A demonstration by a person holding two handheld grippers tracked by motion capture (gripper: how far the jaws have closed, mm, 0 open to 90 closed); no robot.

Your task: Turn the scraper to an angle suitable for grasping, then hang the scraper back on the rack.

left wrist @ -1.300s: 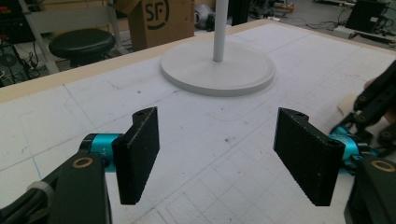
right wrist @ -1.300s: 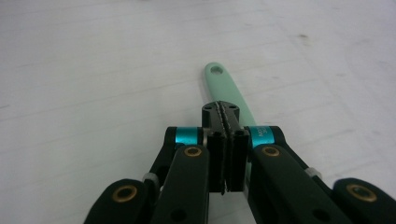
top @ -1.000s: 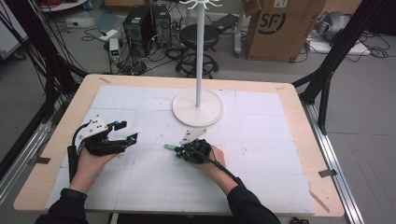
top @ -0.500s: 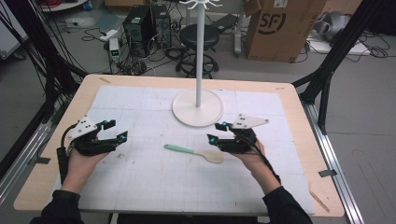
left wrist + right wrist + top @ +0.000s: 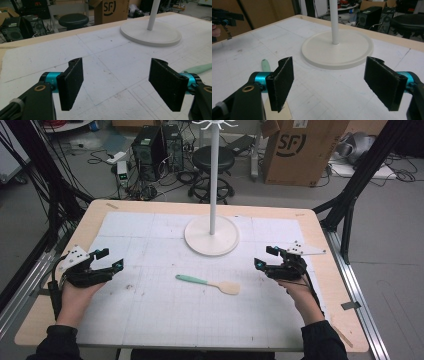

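Green-handled spatula (image 5: 207, 283): released, lying mid-frame on worktop (image 5: 150, 320).
Right gripper (image 5: 264, 260): jaws just opened wide, empty, withdrawn right.
Left gripper (image 5: 111, 259): open, empty.

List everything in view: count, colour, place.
spatula: one, mint-green handle with pale wooden blade, flat on the mat at mid-table, between the two grippers, touching neither
stand: one, white, round base and upright pole, far middle of the mat
mat: one, white with a grid, covering the table top
table: one, light wood
stool: one, black, on the floor beyond the table
cardboard box: one, brown, floor at far right
left gripper: black, jaws open, near left edge
right gripper: black, jaws just opened, nothing between them, near right edge
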